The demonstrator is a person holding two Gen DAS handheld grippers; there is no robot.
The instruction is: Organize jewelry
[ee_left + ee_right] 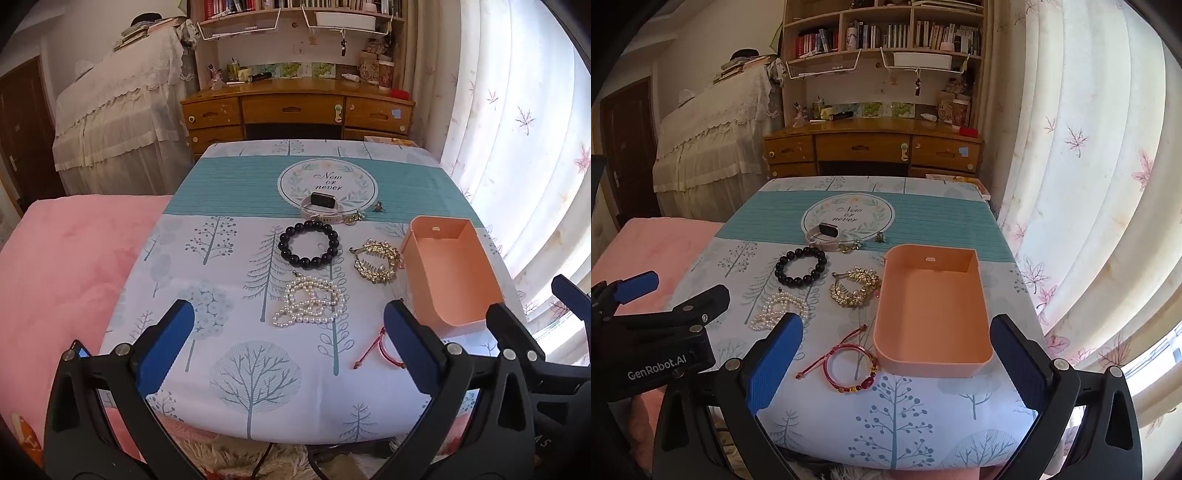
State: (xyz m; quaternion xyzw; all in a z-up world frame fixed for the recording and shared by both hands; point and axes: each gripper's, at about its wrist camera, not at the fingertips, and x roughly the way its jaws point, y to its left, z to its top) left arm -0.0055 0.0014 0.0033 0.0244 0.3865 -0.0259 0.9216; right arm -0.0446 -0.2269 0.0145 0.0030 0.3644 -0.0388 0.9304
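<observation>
Both claws [288,339] [897,354] gape — nothing held.

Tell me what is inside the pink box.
The pink box holds no jewelry: the right wrist view shows its bare floor and a small slot in the far wall. The near wall hides only a thin strip of floor behind it.

Pink tray [932,363] empty, upright, table's right side. Left of it: gold hair clip [855,287], black bead bracelet [800,267], pearl necklace [779,310] heaped. Red cord bracelet [851,365] at tray's near-left corner. Watch [823,236] farther back.
</observation>
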